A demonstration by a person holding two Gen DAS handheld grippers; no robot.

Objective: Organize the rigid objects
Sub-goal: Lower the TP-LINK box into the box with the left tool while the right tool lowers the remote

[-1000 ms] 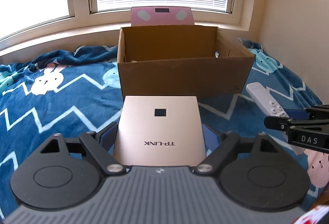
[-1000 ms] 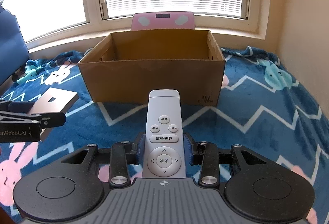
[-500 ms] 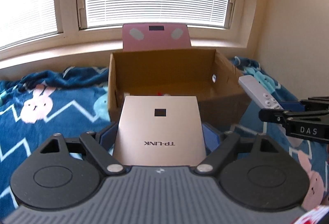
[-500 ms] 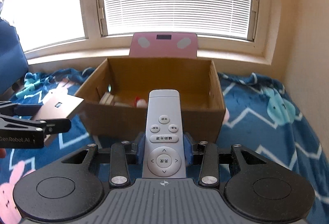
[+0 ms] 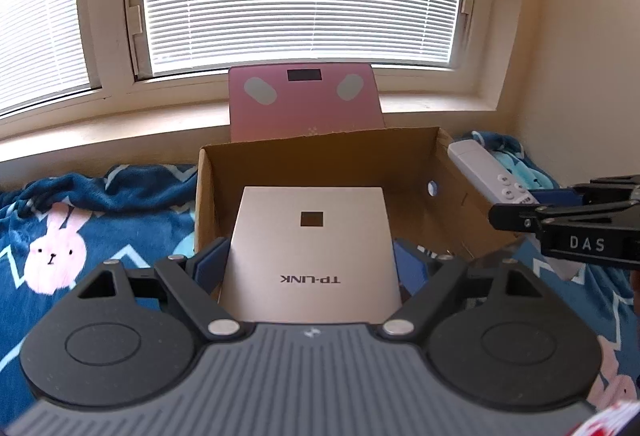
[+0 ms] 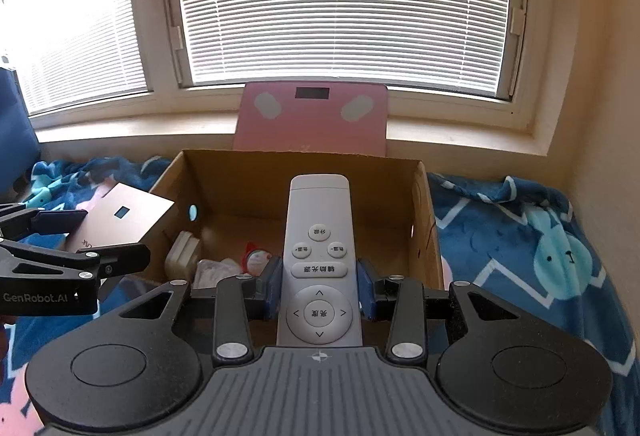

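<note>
The left gripper (image 5: 310,268) clamped the router (image 5: 310,248) flat by its sides, held over the box (image 5: 320,156) for dropping in; the right gripper (image 6: 319,290) pinched the remote (image 6: 319,256) lengthwise above the same box, likely for release.

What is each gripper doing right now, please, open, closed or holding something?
Left gripper: shut on the TP-LINK box.
Right gripper: shut on the white remote.

A bed under a blue bunny-print blanket (image 6: 520,236) is carrying an open cardboard box (image 6: 424,220) by the window.
</note>
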